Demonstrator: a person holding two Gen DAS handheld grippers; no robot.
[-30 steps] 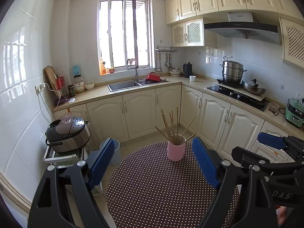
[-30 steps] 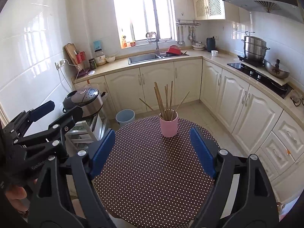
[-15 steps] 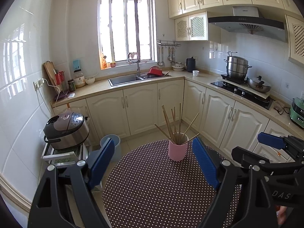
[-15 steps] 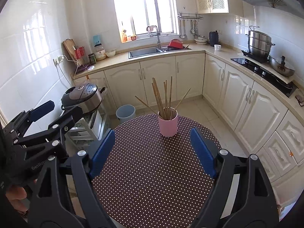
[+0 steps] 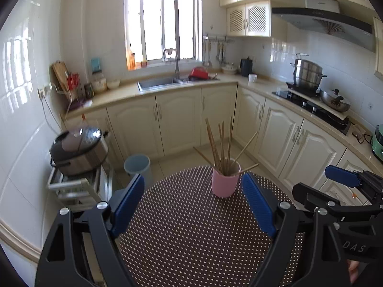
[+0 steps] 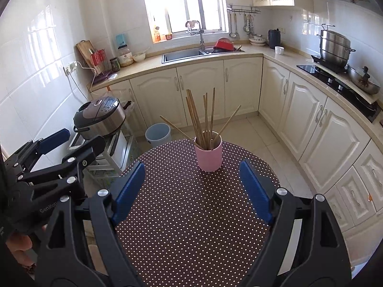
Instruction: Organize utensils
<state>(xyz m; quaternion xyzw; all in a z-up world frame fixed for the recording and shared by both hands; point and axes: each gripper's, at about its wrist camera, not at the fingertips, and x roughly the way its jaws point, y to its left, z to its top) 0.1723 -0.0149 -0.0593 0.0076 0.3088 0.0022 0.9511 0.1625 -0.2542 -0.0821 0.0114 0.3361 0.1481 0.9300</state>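
A pink cup (image 5: 225,179) (image 6: 208,154) stands near the far edge of a round table with a brown polka-dot cloth (image 5: 191,234) (image 6: 191,215). Several wooden chopsticks (image 5: 221,143) (image 6: 203,117) stand in it, fanned out. My left gripper (image 5: 194,191) is open and empty, above the table on the near side of the cup. My right gripper (image 6: 191,179) is open and empty too, held level beside it. Each gripper shows at the edge of the other's view: the right gripper (image 5: 340,174) and the left gripper (image 6: 57,138).
A rice cooker (image 6: 99,117) sits on a small rack left of the table, with a blue bin (image 6: 158,131) behind it. Cream cabinets, a sink (image 6: 184,53) and a stove with pots (image 6: 335,47) run along the far and right walls.
Both grippers have tilted and risen a little, so the table and cup sit slightly lower and nearer in view. Jaws stay open. The cup and chopsticks have not moved.
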